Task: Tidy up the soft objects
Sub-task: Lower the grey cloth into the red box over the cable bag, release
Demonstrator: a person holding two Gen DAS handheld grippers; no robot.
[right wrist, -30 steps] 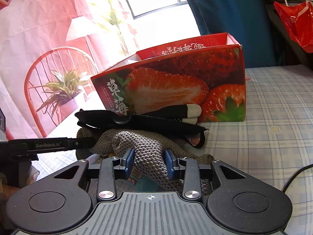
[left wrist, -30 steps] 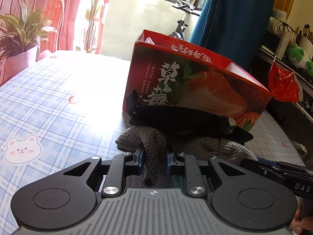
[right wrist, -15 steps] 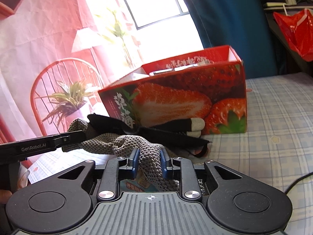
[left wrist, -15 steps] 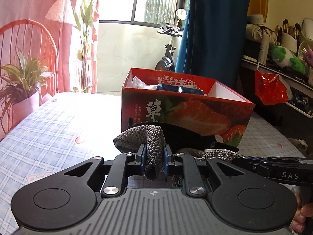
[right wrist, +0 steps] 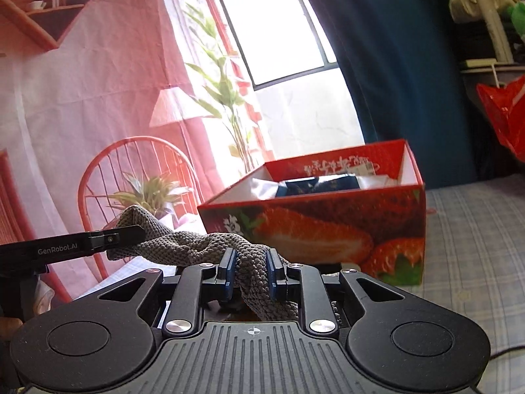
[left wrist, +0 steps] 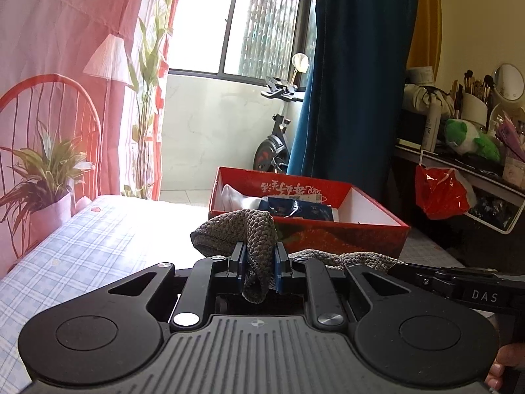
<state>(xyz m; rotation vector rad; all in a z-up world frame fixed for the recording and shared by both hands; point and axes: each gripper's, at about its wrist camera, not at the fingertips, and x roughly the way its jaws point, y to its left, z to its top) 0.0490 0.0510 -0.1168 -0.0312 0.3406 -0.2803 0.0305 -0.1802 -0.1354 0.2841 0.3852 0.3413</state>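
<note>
A: Two tongs, one item. The left tongs (left wrist: pixel 257 264) and the right tongs (right wrist: pixel 251 271) each pinch one end of the grey knitted cloth (right wrist: pixel 197 246), held off the table (right wrist: pixel 475 246).

B: Progress?

A: Partial. The strawberry box (left wrist: pixel 328 229) holds some folded items; the cloth hangs before its near wall, not yet inside.

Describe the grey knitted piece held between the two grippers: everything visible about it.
The grey knitted piece is a soft, chunky-knit fabric in brownish grey, limp and bunched. It hangs between both grippers: the left gripper has its jaws shut on one folded end, whose tail droops below the pads, and the right gripper pinches another fold. The stretch between them sags slightly. It is held in front of the red strawberry box. Whether it is a scarf, hat or glove cannot be told.
</note>
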